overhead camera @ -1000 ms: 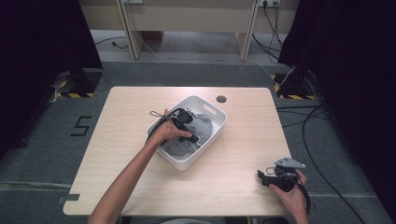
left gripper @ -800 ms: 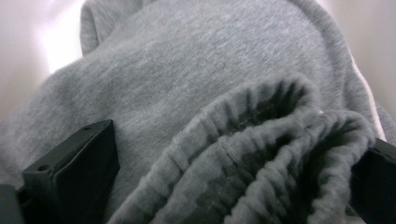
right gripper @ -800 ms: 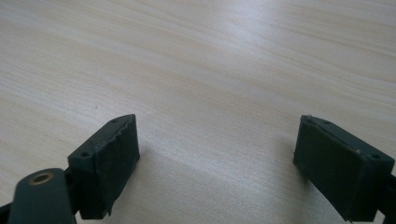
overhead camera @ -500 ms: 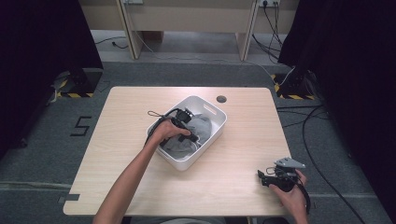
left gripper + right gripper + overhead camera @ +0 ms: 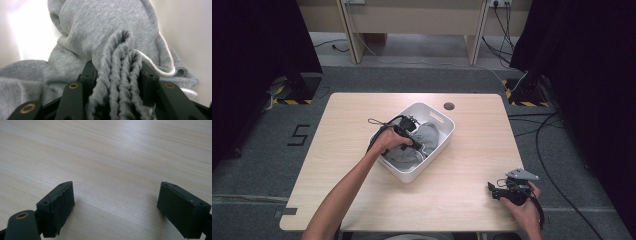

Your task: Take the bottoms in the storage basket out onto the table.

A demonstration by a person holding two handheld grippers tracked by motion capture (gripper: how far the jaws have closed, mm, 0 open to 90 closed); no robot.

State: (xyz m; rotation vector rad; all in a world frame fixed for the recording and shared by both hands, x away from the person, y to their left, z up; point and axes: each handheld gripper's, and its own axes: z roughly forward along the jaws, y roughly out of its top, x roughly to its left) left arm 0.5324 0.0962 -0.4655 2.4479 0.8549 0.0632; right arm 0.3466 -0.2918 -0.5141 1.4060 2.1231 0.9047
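Pale wood-grain tabletop (image 5: 362, 130) carries everything, and places are told against the white rectangular plastic bin (image 5: 443, 131) standing near its middle. Inside the bin lies the crumpled grey knit garment (image 5: 424, 137) with a thin white trim along one edge (the left gripper view shows its folds against the bin's white wall (image 5: 185, 27)). The left gripper (image 5: 408, 134), on a bare forearm reaching over the bin's near left rim, is down inside the bin; its jaws have just been closing, and a bunched ridge of the grey garment (image 5: 120, 75) stands pinched between them, pressed from both sides. The right gripper (image 5: 495, 190) rests well apart from the bin, toward the tabletop's near right corner, its black jaws spread wide over bare wood (image 5: 117, 157) with nothing between them
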